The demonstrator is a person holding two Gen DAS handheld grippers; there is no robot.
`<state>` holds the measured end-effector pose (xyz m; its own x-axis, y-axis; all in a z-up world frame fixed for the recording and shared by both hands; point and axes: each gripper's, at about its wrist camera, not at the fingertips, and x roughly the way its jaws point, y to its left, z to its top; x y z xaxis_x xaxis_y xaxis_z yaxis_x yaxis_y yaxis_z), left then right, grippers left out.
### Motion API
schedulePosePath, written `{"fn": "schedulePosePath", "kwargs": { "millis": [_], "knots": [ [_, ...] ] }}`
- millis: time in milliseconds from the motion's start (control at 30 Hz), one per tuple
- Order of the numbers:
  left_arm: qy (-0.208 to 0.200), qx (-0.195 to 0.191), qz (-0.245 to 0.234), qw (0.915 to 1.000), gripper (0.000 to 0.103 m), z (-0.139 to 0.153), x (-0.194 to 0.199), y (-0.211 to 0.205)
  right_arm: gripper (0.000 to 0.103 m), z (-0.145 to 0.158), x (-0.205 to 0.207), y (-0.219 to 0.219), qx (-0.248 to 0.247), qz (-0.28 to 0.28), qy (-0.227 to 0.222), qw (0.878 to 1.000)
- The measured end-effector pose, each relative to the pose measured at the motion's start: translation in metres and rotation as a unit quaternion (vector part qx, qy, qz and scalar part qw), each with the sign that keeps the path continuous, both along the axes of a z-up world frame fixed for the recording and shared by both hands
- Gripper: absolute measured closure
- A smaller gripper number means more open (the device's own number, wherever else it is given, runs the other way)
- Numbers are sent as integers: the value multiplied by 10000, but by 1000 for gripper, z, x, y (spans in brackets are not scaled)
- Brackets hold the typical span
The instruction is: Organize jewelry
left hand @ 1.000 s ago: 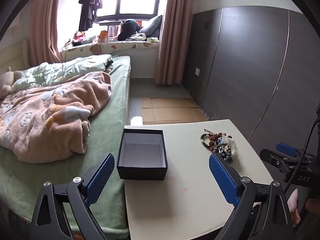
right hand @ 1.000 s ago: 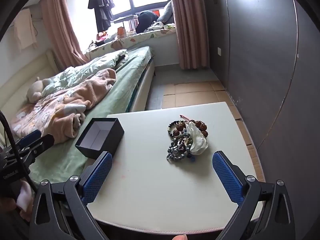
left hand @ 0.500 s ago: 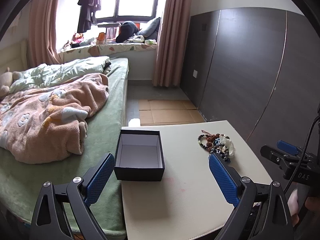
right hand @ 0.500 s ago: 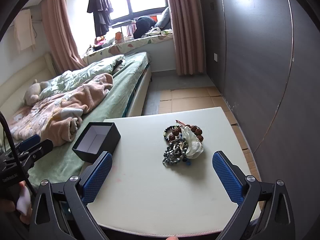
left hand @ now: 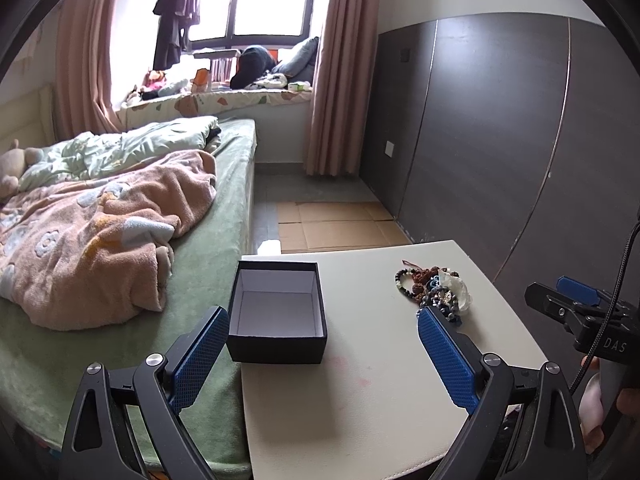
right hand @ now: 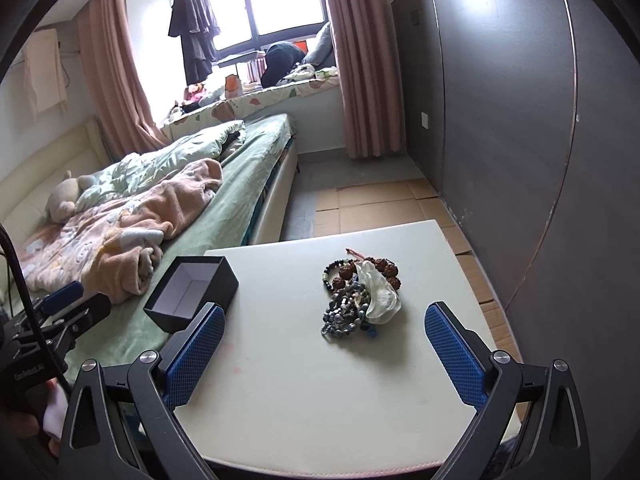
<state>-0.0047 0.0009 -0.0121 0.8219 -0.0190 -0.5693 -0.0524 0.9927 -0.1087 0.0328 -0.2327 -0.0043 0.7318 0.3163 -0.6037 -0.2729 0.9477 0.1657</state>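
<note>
Left wrist view: left gripper (left hand: 318, 350) is hovering with jaws wide, holding nothing. Black box (left hand: 277, 317) is sitting open and empty at the table's (left hand: 360, 400) left edge; jewelry pile (left hand: 434, 292) is lying far right, well apart from it.

Right wrist view: right gripper (right hand: 325, 354) is hanging near the pile (right hand: 360, 296), jaws wide, empty. Box (right hand: 192, 296) is showing nothing inside. Judging by this, nothing is sorted yet; every piece is waiting.

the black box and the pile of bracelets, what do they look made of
Black box: likely rigid cardboard, matte black outside, white paper-like lining, thin crisp walls. Pile of bracelets: round beads, some rough reddish-brown like seeds or wood, others glossy grey-blue, perhaps stone or glass. The pale crumpled piece looks like thin plastic or cloth; unclear.
</note>
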Motion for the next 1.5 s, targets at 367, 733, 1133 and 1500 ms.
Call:
{"fn": "schedulePosePath", "kwargs": {
  "millis": [367, 733, 1133, 1500],
  "knots": [
    [2, -54, 45, 10000, 7, 0, 2, 3, 2, 0, -3, 2, -26, 38, -53, 10000],
    [21, -79, 41, 10000, 7, 1, 1, 4, 2, 0, -3, 2, -37, 47, -59, 10000],
    [18, -91, 38, 9999, 7, 1, 1, 4, 2, 0, -4, 3, -69, 50, -65, 9999],
    [29, -60, 10, 10000, 7, 1, 0, 2, 2, -1, -4, 2, -43, 31, -61, 10000]
  ]
}}
